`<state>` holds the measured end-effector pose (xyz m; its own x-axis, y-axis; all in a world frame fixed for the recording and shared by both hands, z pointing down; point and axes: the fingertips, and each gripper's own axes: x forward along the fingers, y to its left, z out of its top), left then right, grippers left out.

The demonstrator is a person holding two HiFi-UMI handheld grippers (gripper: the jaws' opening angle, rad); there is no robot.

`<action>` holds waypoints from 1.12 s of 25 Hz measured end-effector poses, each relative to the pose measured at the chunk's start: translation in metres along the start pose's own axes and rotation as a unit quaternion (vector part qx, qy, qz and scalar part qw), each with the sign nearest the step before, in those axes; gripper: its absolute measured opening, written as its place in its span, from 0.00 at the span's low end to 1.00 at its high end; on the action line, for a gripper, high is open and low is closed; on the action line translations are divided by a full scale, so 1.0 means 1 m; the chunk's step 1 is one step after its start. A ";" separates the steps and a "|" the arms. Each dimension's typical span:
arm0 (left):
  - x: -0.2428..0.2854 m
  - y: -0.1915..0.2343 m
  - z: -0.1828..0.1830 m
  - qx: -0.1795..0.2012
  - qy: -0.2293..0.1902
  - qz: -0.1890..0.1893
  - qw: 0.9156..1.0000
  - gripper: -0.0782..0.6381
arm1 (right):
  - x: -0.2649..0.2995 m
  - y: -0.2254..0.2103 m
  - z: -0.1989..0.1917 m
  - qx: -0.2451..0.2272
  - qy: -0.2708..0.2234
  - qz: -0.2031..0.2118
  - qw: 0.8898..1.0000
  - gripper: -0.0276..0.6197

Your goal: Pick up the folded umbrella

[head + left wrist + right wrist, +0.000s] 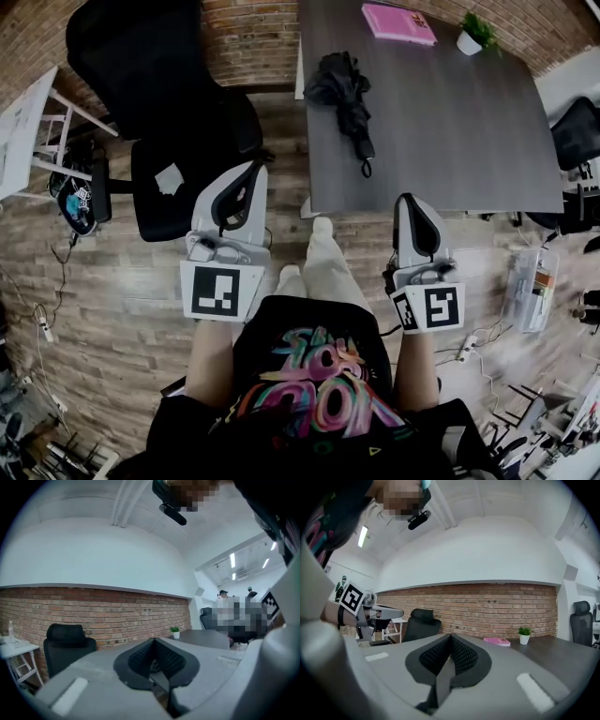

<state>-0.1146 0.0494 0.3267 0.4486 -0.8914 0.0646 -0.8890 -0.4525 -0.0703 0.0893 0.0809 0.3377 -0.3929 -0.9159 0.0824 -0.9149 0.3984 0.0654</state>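
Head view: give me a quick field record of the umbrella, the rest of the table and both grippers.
target: black folded umbrella, lying on the table, untouched
umbrella position: near the table's left edge, handle end toward the person
table: dark grey, against the brick wall
other items on table: pink book and small potted plant at the far edge
left gripper: shut, empty, apart from the umbrella
right gripper: shut, empty, apart from the umbrella
beside table: black office chair to the left
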 end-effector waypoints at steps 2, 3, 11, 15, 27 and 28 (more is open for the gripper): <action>0.014 0.003 0.003 0.003 -0.001 0.008 1.000 0.11 | 0.014 -0.010 -0.001 0.001 -0.001 0.010 1.000 0.04; 0.022 0.004 0.003 0.005 0.000 0.012 1.000 0.11 | 0.023 -0.016 -0.001 0.002 -0.003 0.014 1.000 0.04; 0.113 0.015 0.014 0.007 0.002 0.035 0.999 0.11 | 0.106 -0.076 0.012 0.000 -0.018 0.053 0.998 0.04; 0.153 0.016 0.022 0.015 0.004 0.041 0.999 0.11 | 0.141 -0.102 0.021 -0.004 -0.024 0.075 0.997 0.04; 0.216 0.033 0.025 0.019 0.018 0.074 0.997 0.11 | 0.200 -0.147 0.011 0.009 -0.015 0.110 0.994 0.04; 0.219 0.034 0.025 0.020 0.019 0.074 0.997 0.11 | 0.204 -0.148 0.010 0.011 -0.014 0.112 0.994 0.04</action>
<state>-0.0442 -0.1616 0.3140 0.3087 -0.9470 0.0885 -0.9403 -0.3178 -0.1218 0.1441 -0.1656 0.3345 -0.5887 -0.8057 0.0657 -0.8060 0.5912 0.0276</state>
